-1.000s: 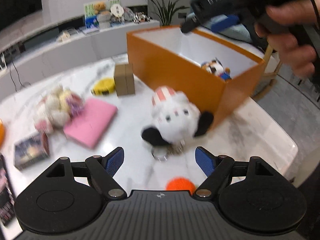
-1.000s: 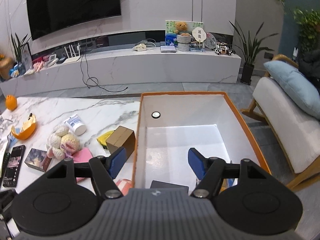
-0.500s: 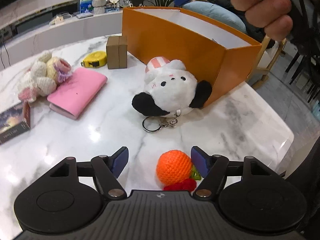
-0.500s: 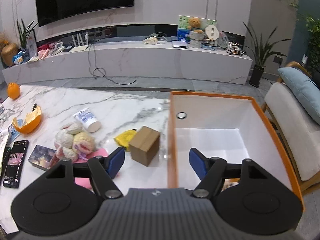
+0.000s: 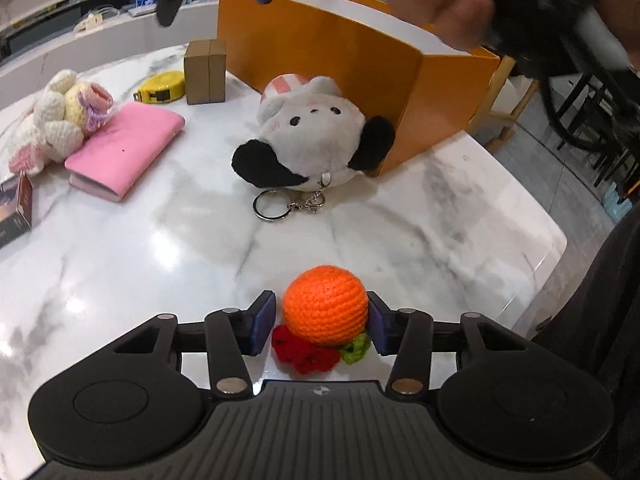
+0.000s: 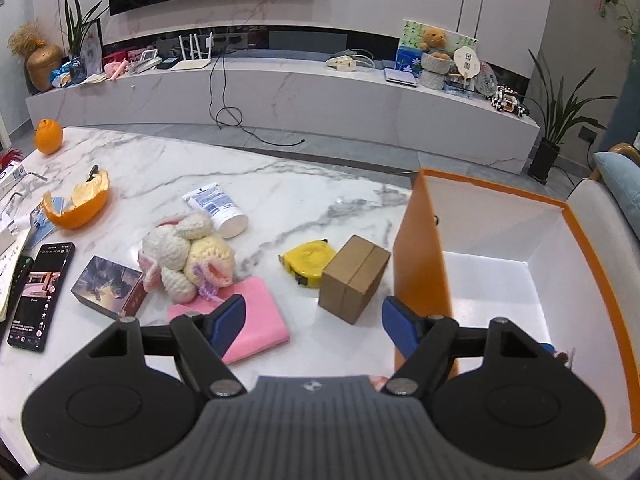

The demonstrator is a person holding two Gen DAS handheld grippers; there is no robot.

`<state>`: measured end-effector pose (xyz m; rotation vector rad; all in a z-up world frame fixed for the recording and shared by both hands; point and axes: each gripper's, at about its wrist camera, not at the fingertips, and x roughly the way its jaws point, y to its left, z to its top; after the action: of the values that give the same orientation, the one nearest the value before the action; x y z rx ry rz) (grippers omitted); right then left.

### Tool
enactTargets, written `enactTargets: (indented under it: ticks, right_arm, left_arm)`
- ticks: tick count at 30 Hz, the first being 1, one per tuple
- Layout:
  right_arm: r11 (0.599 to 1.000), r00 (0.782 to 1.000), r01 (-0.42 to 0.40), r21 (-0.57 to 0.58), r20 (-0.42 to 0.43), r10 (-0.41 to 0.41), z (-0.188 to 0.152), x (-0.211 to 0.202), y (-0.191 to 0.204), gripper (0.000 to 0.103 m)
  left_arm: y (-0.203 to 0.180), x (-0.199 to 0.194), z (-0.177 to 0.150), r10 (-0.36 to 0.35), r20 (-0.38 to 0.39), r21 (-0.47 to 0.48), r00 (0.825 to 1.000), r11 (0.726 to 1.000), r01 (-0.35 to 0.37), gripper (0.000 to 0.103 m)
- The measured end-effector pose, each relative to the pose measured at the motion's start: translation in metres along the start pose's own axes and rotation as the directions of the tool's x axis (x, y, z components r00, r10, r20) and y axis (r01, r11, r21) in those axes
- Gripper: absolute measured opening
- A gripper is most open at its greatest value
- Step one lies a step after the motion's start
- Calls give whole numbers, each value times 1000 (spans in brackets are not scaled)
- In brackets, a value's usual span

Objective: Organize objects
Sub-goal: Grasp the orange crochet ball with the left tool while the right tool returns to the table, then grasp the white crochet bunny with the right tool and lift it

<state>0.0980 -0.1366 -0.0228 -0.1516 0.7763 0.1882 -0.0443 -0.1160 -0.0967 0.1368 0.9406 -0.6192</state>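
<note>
On the marble table (image 5: 120, 260), the left hand-held gripper (image 5: 322, 322) brackets the crochet orange (image 5: 325, 305), barely touching.

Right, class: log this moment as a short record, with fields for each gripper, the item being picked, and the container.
left gripper: closing around the crochet orange, right pad touching, left pad just clear
right gripper: open, empty, above the table
container: orange box, open top
nearby: panda plush keychain against the box's outer wall
</note>
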Motion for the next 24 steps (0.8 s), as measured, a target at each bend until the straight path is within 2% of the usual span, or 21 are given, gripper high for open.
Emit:
enactTargets:
  ticks: [3, 8, 17, 24]
  right_arm:
    - [1000, 1000, 0, -4, -10, 0, 1, 4, 3, 76]
    - [1000, 999, 1, -21, -35, -2, 2, 14, 10, 76]
    - [998, 998, -20, -62, -68, 15, 6, 34, 34, 76]
    - [994, 994, -100, -52, -58, 97, 17, 54, 52, 76]
  left_arm:
    - [6, 0, 2, 3, -1, -5, 1000, 1000, -3, 51]
    - [27, -6, 6, 58, -16, -39, 998, 998, -58, 49]
    - [93, -20, 7, 155, -11, -200, 988, 968, -154, 49]
    - [123, -26, 6, 195, 1, -256, 981, 948, -188, 49]
